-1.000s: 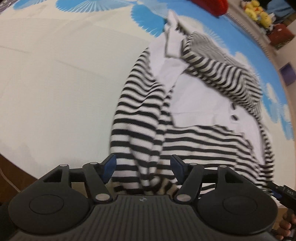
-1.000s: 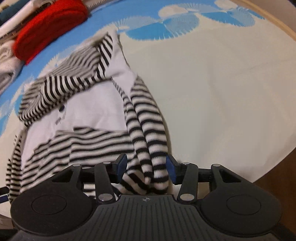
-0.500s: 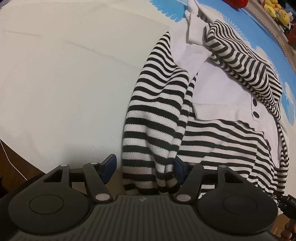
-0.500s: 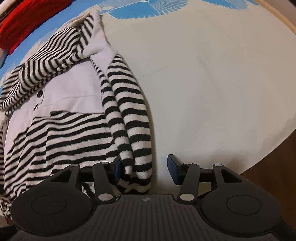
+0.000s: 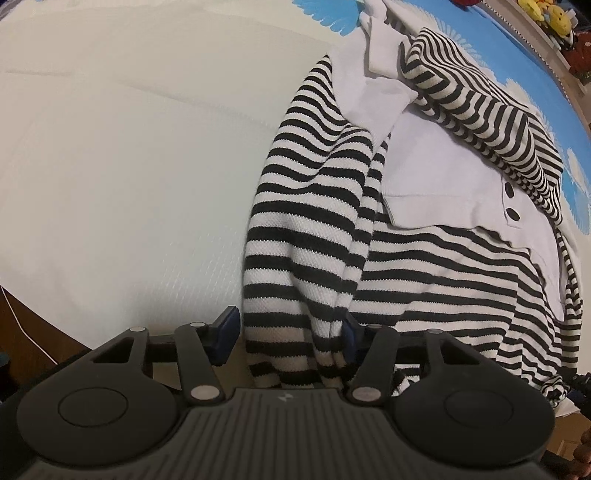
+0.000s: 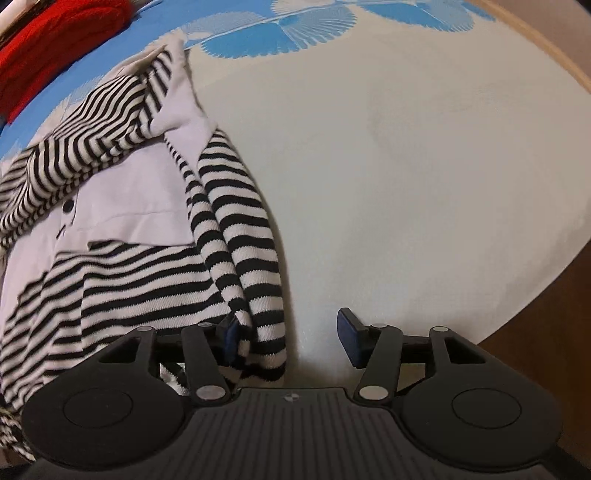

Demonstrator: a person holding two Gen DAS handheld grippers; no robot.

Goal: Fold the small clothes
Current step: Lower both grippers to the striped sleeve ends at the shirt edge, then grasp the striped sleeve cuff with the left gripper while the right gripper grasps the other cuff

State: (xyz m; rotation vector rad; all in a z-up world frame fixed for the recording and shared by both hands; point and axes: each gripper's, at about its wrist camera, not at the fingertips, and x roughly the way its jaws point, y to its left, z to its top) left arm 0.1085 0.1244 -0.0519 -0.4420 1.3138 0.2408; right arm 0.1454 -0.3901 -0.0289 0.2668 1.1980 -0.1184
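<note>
- Cream cloth (image 6: 424, 155) with blue fan print (image 6: 280, 33) at 12 o'clock, covering the work surface.
- Brown wooden edge (image 6: 546, 280) at 4 o'clock.
- Red fabric (image 6: 55, 48) at 10 o'clock.
- Yellow plush toys (image 5: 546, 14) at 1 o'clock, left view.

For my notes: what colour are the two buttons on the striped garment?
The buttons are black on a plain white panel, clearest in the left wrist view.

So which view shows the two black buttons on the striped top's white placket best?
Left wrist view: both black buttons sit sharp and unobstructed on the white placket. The right wrist view shows one clearly; the second is only a blurred mark.
</note>
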